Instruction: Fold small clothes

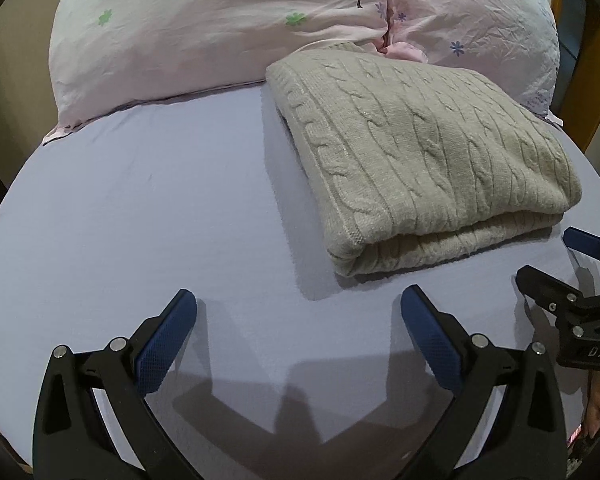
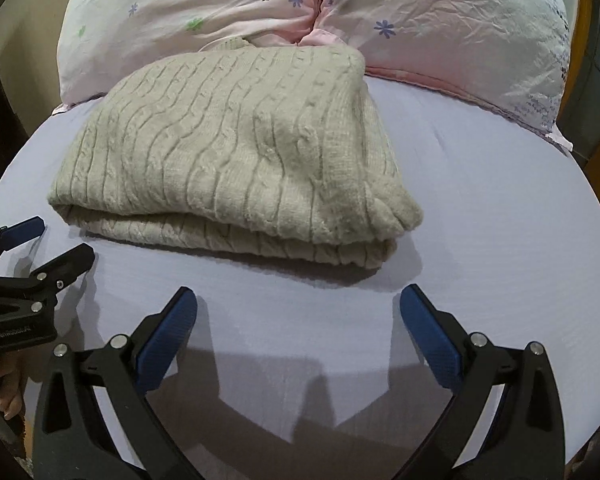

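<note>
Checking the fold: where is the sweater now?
The sweater lies folded on the bed sheet, before the pillows, right in the left view, untouched.

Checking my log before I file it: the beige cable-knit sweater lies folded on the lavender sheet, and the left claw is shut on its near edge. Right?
Not quite. The left claw is open, short of the sweater, as the left wrist view shows. The sweater does lie folded on the lavender sheet.

Your beige cable-knit sweater (image 1: 424, 152) (image 2: 236, 148) lies folded into a thick rectangular bundle, its layers stacked flat. The rounded folded edge faces you, showing two plump tiers. Its far end touches the pillows, and a ribbed bit pokes out there.
</note>
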Demonstrator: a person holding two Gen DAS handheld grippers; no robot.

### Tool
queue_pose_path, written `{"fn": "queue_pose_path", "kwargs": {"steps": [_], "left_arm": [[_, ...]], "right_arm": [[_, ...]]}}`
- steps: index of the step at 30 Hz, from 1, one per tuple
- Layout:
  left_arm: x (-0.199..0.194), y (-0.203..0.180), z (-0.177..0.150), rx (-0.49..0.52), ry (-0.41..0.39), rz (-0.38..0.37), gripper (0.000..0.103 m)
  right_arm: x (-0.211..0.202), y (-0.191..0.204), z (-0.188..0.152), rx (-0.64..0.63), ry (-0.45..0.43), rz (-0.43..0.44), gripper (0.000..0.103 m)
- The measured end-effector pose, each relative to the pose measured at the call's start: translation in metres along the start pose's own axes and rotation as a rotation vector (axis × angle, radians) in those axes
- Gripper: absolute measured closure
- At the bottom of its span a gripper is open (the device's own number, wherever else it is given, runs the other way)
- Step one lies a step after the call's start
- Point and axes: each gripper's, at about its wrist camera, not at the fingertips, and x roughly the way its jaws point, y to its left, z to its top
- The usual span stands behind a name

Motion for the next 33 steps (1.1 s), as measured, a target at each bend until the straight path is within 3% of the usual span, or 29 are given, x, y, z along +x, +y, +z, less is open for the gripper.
{"fn": "queue_pose_path", "kwargs": {"steps": [33], "left_arm": [[0.0003,-0.0003,0.0003,-0.001,0.0,0.0,0.001]], "right_arm": [[0.0009,0.0001,-0.0001,0.002,0.0,-0.005,0.002]]}}
